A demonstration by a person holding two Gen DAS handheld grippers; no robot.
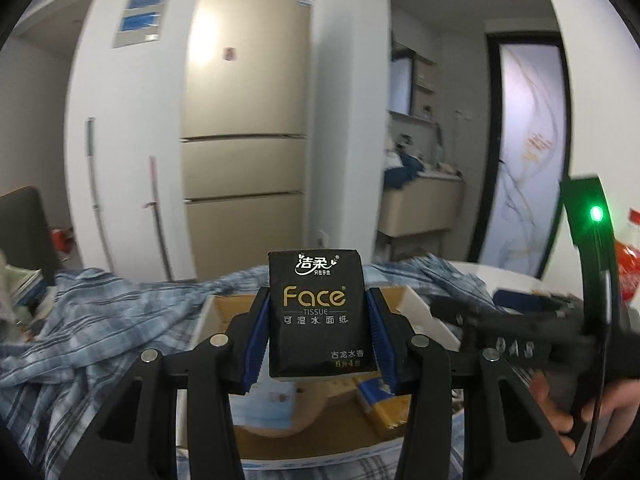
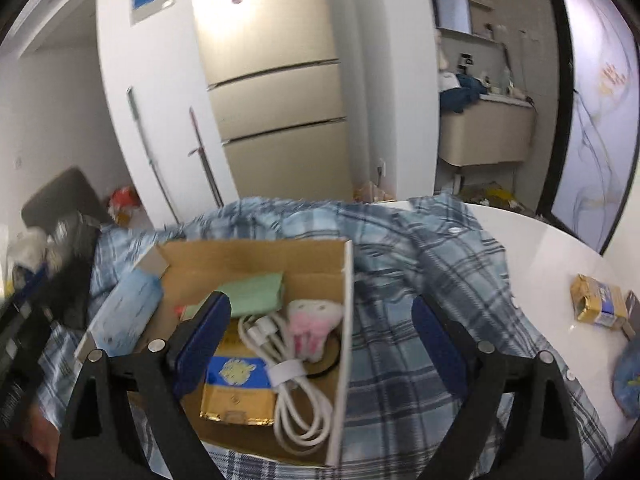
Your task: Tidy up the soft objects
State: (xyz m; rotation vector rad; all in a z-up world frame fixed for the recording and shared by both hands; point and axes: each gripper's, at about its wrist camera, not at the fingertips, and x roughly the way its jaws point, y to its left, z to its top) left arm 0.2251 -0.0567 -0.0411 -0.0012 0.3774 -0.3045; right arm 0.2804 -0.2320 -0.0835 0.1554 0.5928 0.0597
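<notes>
My left gripper [image 1: 318, 316] is shut on a black tissue pack [image 1: 318, 312] marked "Face", held upright above an open cardboard box [image 1: 224, 312]. The other gripper's black body [image 1: 532, 332] and a hand [image 1: 560, 408] reach in from the right. In the right wrist view my right gripper [image 2: 320, 320] stands open, wide, over the same cardboard box [image 2: 256, 256], with nothing between its pads. Inside lie a pink and white plush [image 2: 314, 320], a coiled white cable [image 2: 288, 376], a green cloth [image 2: 256, 292], a gold and blue packet [image 2: 236, 388] and a pale blue mask pack [image 2: 128, 312].
A blue plaid shirt [image 2: 420, 280] is spread under and around the box on a white table [image 2: 560, 248]. A gold packet [image 2: 600, 300] lies on the table at right. A beige fridge [image 1: 244, 120] and a white wall stand behind. Clutter sits at far left [image 1: 20, 288].
</notes>
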